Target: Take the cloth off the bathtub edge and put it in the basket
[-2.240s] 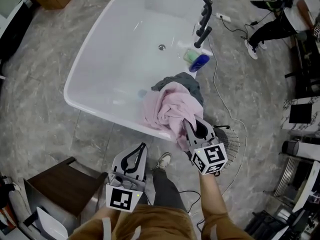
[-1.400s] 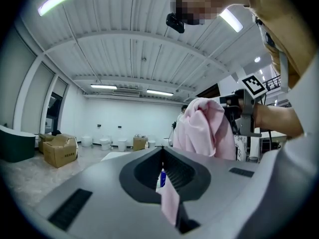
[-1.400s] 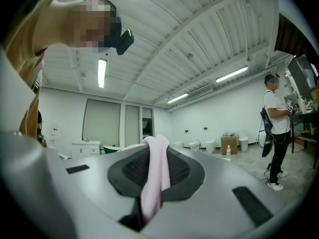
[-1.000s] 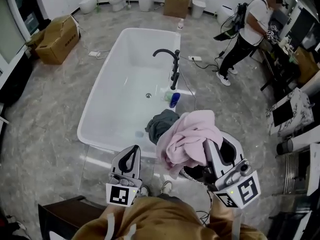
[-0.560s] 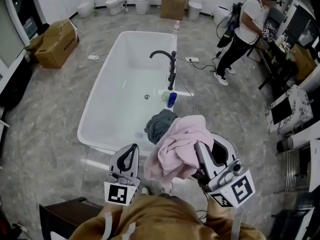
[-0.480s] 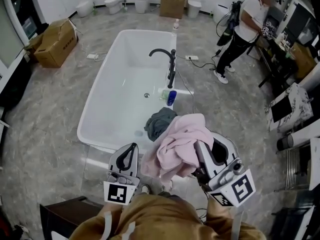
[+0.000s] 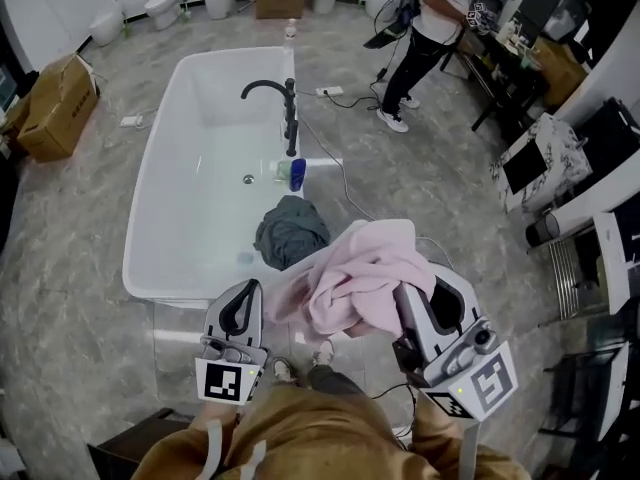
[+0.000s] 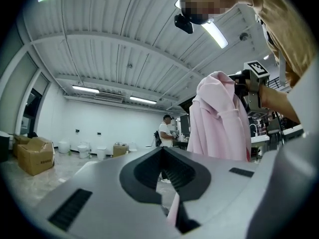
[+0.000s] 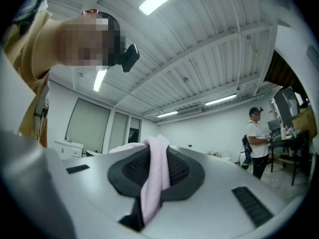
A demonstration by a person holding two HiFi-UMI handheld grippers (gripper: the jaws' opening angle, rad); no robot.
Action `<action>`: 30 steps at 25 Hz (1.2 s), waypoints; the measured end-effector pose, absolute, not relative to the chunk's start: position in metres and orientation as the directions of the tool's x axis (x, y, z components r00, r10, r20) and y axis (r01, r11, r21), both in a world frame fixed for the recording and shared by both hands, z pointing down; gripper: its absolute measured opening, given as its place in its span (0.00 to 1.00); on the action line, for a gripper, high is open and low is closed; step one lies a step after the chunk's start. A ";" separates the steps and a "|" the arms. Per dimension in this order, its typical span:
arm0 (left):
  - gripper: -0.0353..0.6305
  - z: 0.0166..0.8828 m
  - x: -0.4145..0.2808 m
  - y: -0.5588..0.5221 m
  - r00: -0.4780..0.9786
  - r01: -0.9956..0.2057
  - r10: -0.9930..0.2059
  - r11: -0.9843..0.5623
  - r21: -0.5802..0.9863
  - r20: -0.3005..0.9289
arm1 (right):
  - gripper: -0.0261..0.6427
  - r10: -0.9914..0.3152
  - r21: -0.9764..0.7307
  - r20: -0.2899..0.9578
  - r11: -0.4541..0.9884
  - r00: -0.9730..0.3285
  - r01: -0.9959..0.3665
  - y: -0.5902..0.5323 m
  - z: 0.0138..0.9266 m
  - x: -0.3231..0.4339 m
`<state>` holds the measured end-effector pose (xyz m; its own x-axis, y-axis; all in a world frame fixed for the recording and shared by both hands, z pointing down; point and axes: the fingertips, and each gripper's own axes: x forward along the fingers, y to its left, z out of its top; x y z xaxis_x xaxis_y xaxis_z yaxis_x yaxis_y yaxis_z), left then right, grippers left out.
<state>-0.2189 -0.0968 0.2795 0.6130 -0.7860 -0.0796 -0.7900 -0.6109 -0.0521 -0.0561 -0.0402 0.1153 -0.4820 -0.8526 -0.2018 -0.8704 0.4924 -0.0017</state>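
My right gripper [image 7: 404, 296] is shut on a pink cloth [image 7: 355, 273] and holds it in the air, right of the white bathtub [image 7: 150, 198]. In the right gripper view a pink strip [image 9: 153, 183] is pinched between the jaws of that gripper [image 9: 157, 156]. The left gripper [image 7: 245, 298] is shut and empty, level, near the tub's near corner. From the left gripper view the hanging pink cloth [image 8: 219, 118] shows beyond the closed tips of the left gripper [image 8: 163, 156]. A grey cloth [image 7: 290, 230] lies on the tub edge. The basket is hidden from view.
A black faucet [image 7: 278, 103] and a blue bottle [image 7: 297, 174] stand on the tub's right rim. A person [image 7: 430, 13] stands at the back right near desks. A cardboard box [image 7: 55, 103] sits far left. A cable [image 7: 345, 183] runs over the floor.
The pink cloth came off the tub edge, lifted up in my right gripper. Since then it has drifted sideways, right of the tub. The grey cloth stayed on the rim.
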 end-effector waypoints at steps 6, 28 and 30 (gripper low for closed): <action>0.06 0.287 -0.172 -0.089 0.726 -0.687 -0.684 -0.726 -0.037 -0.070 | 0.11 -0.927 0.040 -0.168 0.333 -0.335 -0.942 0.009 0.106 -0.016; 0.06 0.272 0.072 -0.030 0.885 -0.465 -0.464 -0.882 -0.078 -0.032 | 0.11 -0.980 -0.003 -0.199 0.027 -0.026 -1.000 0.123 0.122 0.218; 0.06 0.267 0.093 -0.026 0.875 -0.484 -0.481 -0.871 -0.083 -0.048 | 0.11 -0.980 0.007 -0.194 0.045 -0.045 -0.999 0.127 0.126 0.239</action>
<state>0.0929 -0.0260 0.2670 0.8753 -0.4811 -0.0484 -0.4835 -0.8713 -0.0834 0.2390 0.1267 0.1262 -0.0450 -0.9799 -0.1944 -0.9990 0.0446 0.0067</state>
